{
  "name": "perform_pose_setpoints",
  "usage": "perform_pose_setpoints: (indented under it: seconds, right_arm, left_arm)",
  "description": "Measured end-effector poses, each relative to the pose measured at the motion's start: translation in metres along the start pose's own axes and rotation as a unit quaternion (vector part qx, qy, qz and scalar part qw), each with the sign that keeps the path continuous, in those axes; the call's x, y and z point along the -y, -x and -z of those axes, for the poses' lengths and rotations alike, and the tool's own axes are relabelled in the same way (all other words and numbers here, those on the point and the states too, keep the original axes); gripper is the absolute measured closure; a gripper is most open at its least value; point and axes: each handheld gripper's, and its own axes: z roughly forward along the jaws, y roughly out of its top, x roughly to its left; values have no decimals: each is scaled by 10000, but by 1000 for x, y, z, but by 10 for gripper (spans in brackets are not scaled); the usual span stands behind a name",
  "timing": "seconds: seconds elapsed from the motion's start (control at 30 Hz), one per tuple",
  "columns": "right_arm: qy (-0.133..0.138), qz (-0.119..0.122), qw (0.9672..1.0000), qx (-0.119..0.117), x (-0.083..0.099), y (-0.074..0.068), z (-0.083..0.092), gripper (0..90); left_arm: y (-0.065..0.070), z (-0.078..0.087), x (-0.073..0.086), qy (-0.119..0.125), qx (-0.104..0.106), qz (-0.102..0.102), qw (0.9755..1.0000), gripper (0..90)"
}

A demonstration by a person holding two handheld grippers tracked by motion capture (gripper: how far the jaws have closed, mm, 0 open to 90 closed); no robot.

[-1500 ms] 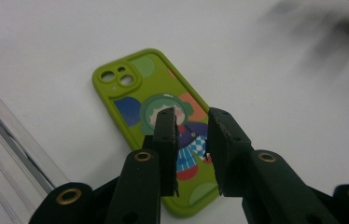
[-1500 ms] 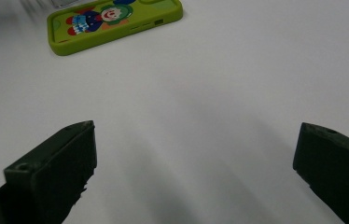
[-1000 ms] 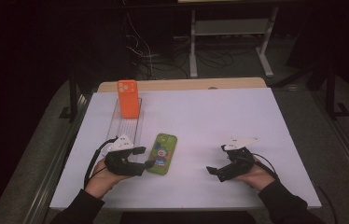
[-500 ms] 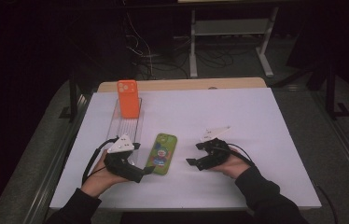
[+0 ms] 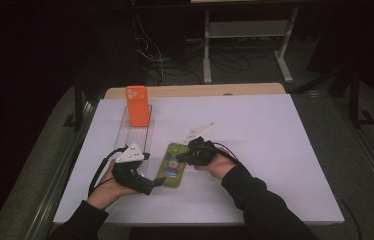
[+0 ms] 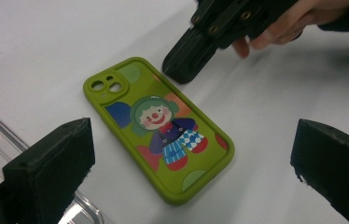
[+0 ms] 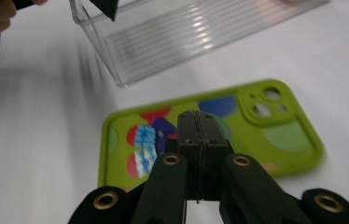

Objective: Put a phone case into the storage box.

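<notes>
Clear tray (image 5: 137, 134) (orange case (image 5: 137, 105)) leftward

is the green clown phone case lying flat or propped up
Lying flat: the green clown-print phone case rests printed side up on the white table, with the shut right claw at its edge.

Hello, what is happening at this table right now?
A person works on a green phone case lying flat on the white table. The left gripper has just opened, its fingers wide around the case without touching it. The right gripper has just closed, empty, at the case's edge. An orange phone case stands in a clear tray.
</notes>
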Motion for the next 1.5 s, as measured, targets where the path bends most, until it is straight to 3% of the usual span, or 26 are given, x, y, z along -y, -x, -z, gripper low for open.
perform_pose_setpoints:
  seconds: [0.17, 0.27, 0.33, 0.43, 0.63, 0.7, 0.73, 0.87, 0.9, 0.97, 1.1, 1.5]
  right_arm:
    - [-138, 8, 9997, -215, -13, -7, -23, 883]
    - [-179, 41, 9995, -263, -17, -11, -36, 884]
    - [-232, 222, 9992, -250, -20, -12, -45, 884]
    - [-267, 231, 9990, -289, -22, -14, -54, 884]
    - [-340, 146, 9987, -345, -23, -17, -64, 885]
    - [-331, 258, 9986, -337, -24, -17, -67, 885]
    - [-349, 172, 9986, -350, -24, -19, -69, 885]
    - [-494, 277, 9979, -324, -22, -22, -75, 886]
    - [-517, 223, 9980, -295, -21, -23, -75, 886]
    - [-485, 413, 9975, -313, -21, -21, -75, 886]
    - [-609, 457, 9968, -256, -20, -22, -71, 886]
    - [-863, 430, 9953, -48, 5, -21, -33, 886]
  left_arm:
    - [0, -1, 0, -28, 13, -53, 10000, 0]
    - [1, -1, 0, -24, 22, -33, 10000, 0]
    - [0, -2, 0, -30, 16, -38, 10000, 0]
    - [1, -2, 0, -34, 19, -26, 10000, 0]
    - [1, -1, 0, -12, 17, -11, 10000, 0]
    - [1, -1, 0, -7, 9, -13, 10000, 0]
    - [0, -1, 0, -17, 3, -17, 10000, 0]
    - [0, -1, 0, -28, -2, -11, 10000, 0]
    - [0, -1, 0, -23, 0, -18, 10000, 0]
    - [1, -1, 0, -24, 1, -15, 10000, 0]
    - [1, -1, 0, -23, 9, -7, 10000, 0]
    - [2, -3, 1, -55, 17, 17, 10000, 0]
